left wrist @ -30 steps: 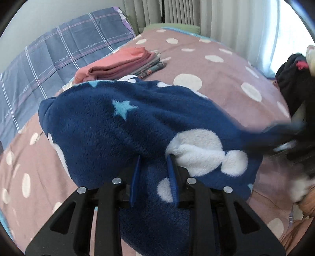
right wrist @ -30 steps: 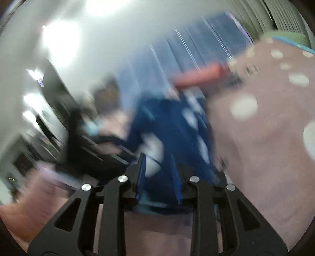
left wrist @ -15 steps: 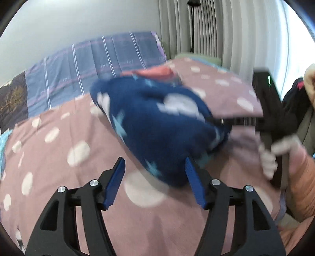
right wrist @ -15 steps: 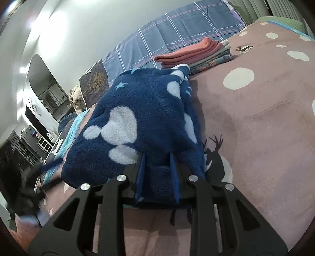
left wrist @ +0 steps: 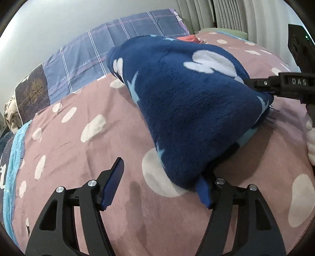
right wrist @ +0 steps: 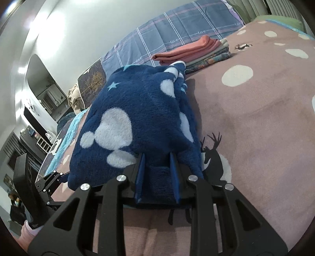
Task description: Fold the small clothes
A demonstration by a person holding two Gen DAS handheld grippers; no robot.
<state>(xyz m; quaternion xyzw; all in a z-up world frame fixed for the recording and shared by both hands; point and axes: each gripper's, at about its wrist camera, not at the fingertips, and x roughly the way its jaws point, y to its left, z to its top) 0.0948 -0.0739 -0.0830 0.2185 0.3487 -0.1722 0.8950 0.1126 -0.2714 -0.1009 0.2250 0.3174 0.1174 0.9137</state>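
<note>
A folded navy fleece garment (left wrist: 189, 94) with white mouse-head shapes and light blue stars lies on the pink dotted bedspread (left wrist: 88, 157). My left gripper (left wrist: 157, 183) is open and holds nothing; its right finger touches the garment's near corner. My right gripper (right wrist: 157, 175) is shut on the garment's (right wrist: 133, 118) near edge. In the left wrist view the right gripper (left wrist: 261, 86) reaches in from the right onto the garment. In the right wrist view the left gripper (right wrist: 57, 175) shows at the garment's left corner.
A stack of folded clothes (right wrist: 193, 51), salmon on top, sits farther back on the bed. A blue plaid pillow (right wrist: 177, 35) lies behind it. A light blue blanket edge (left wrist: 13, 167) runs along the bed's left side. Curtains (left wrist: 226, 15) hang at the far right.
My left gripper let go of the garment, opened wide and drew back to its corner. The garment was laid down on the bed, my right gripper still shut on it.
</note>
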